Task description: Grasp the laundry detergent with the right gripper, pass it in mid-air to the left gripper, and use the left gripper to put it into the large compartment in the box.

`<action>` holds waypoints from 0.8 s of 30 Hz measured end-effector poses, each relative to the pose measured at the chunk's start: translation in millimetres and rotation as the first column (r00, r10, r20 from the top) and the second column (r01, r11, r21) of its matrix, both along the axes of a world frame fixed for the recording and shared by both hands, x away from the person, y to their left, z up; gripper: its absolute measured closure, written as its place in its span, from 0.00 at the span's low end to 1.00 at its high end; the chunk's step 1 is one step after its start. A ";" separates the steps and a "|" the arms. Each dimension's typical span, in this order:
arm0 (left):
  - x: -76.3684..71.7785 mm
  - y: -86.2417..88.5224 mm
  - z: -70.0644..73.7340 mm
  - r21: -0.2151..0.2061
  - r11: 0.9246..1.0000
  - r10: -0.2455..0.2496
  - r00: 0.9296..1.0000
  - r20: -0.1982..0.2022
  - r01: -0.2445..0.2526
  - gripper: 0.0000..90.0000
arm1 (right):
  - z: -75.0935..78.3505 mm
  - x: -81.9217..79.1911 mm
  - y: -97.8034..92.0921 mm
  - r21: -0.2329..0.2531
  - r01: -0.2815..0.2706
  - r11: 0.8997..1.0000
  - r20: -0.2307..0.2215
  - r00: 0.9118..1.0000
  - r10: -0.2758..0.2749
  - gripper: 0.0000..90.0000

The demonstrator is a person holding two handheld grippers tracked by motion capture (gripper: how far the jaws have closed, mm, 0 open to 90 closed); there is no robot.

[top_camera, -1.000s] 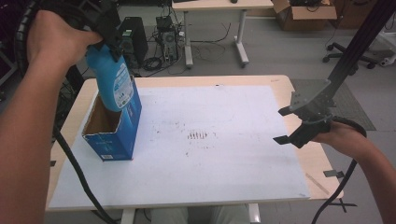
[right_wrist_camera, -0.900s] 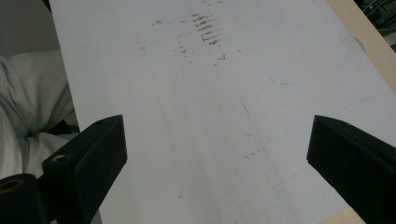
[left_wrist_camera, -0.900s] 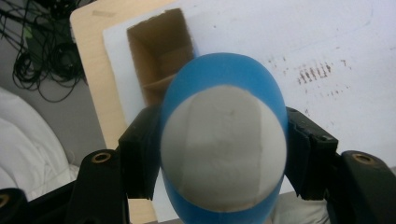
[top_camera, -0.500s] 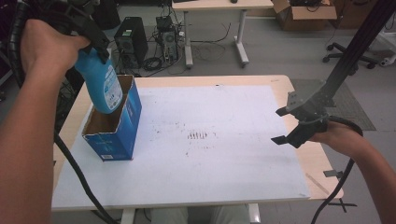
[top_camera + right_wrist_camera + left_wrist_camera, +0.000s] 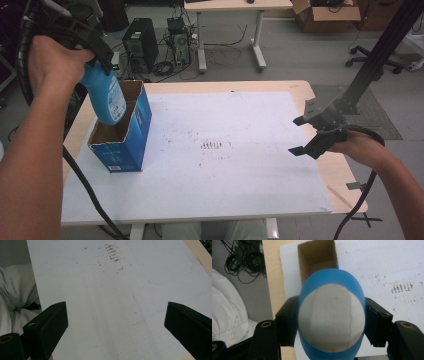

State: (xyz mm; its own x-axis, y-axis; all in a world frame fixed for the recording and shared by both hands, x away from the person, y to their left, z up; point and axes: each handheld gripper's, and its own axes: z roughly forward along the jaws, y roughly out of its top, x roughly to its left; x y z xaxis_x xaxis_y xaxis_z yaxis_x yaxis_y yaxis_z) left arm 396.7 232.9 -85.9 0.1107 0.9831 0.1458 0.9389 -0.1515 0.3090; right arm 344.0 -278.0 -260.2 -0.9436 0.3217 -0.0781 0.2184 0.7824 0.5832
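Your left claw (image 5: 95, 47) grips the blue bottle (image 5: 106, 100) above the box (image 5: 122, 145) at nine o'clock; your right claw (image 5: 312, 135) hangs open, idle.

The high view looks forward and down over the whole desk (image 5: 300, 90). The left gripper view faces straight down, close above the blue box (image 5: 317, 255). The right gripper view skims the white sheet (image 5: 100, 302); all three share its brown marks (image 5: 212, 145).

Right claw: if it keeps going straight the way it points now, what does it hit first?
Probably the white board itself: the right claw, open and empty, points down at its bare surface, short of the brown marks. Depth is unclear.
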 end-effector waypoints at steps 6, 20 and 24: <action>2.7 2.0 -14.5 0.006 1.000 -0.010 1.000 0.005 0.010 0.42 | -0.7 0.8 -1.9 0.002 0.007 1.000 -0.005 1.000 -0.007 0.06; 5.9 10.9 -42.9 0.005 1.000 0.000 1.000 -0.003 0.000 0.42 | -1.3 -0.6 -5.5 0.006 0.018 1.000 -0.005 1.000 -0.018 0.06; 6.3 14.0 -52.4 0.002 1.000 0.003 1.000 -0.003 -0.003 0.42 | -2.2 -0.4 -4.4 0.007 0.015 1.000 -0.005 1.000 -0.015 0.06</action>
State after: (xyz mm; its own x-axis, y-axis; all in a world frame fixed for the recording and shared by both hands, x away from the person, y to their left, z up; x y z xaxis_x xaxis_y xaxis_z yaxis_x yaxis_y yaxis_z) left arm 403.0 246.9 -138.3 0.1082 0.9832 0.1472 0.9402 -0.1494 0.3062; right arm 343.6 -282.3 -262.3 -0.9390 0.3364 -0.0711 0.2331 0.7749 0.5875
